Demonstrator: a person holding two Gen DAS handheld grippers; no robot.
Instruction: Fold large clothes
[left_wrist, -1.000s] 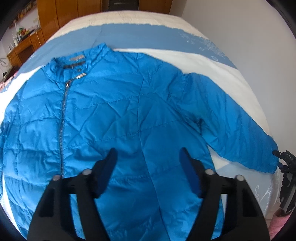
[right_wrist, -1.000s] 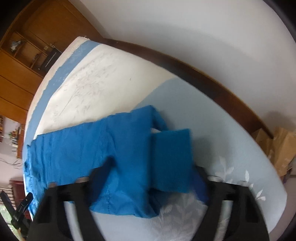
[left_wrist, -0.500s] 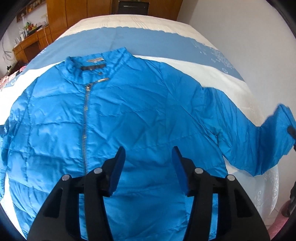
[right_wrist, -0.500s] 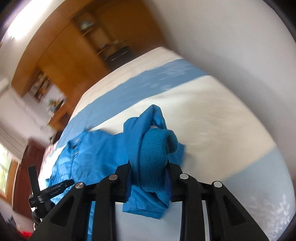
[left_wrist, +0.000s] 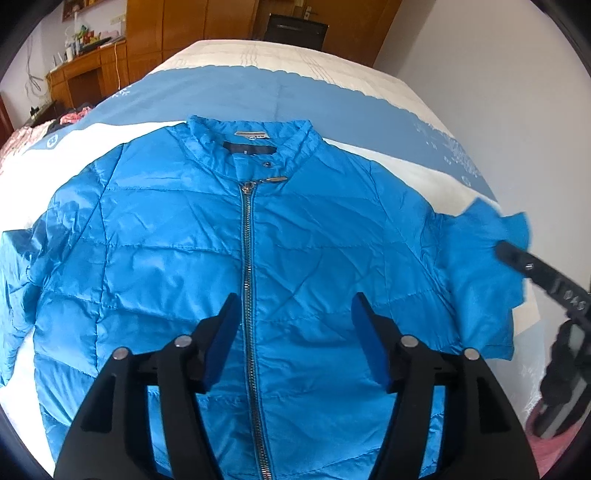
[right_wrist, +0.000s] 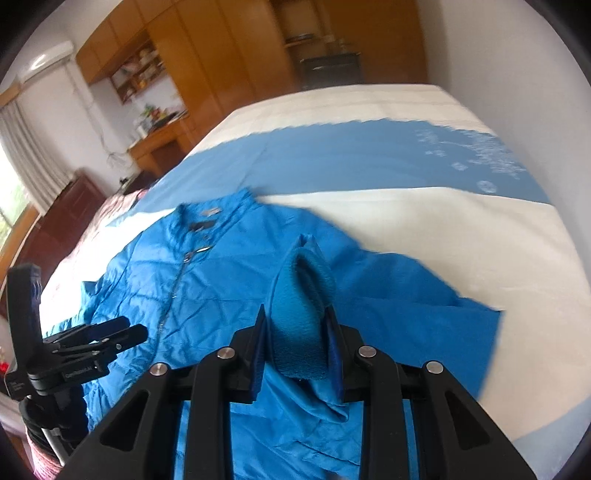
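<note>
A bright blue quilted jacket (left_wrist: 177, 258) lies front side up on a bed (left_wrist: 258, 92) whose cover carries cream and blue bands. Its collar points toward the far end of the bed, and the zipper (left_wrist: 246, 258) is closed up to the neck and runs straight down the middle of the body. The left gripper (left_wrist: 293, 317) hangs above the lower chest with its 2 blue-padded fingers spread to either side of the zipper line; its jaws have just been opening, they stand wide, and nothing is between them, the fabric lying below untouched. In the left wrist view the jacket's sleeve on the picture's right side is lifted off the cover and bunched, with the black tip of the other tool reaching in beside it at the right edge. The right gripper (right_wrist: 297, 317) has its jaws drawn narrow and pinched on the knitted cuff (right_wrist: 299, 314) of that sleeve (right_wrist: 406, 295); the cuff stands up between the pads and the smooth sleeve fabric trails down under them and back toward the jacket's shoulder. The right wrist view is somewhat blurred. In that view the left gripper shows at the lower left, over the hem side of the jacket. A wooden wardrobe (right_wrist: 221, 66) and a desk (left_wrist: 85, 70) stand beyond the bed, and a plain white wall (left_wrist: 480, 74) runs along its right side.
</note>
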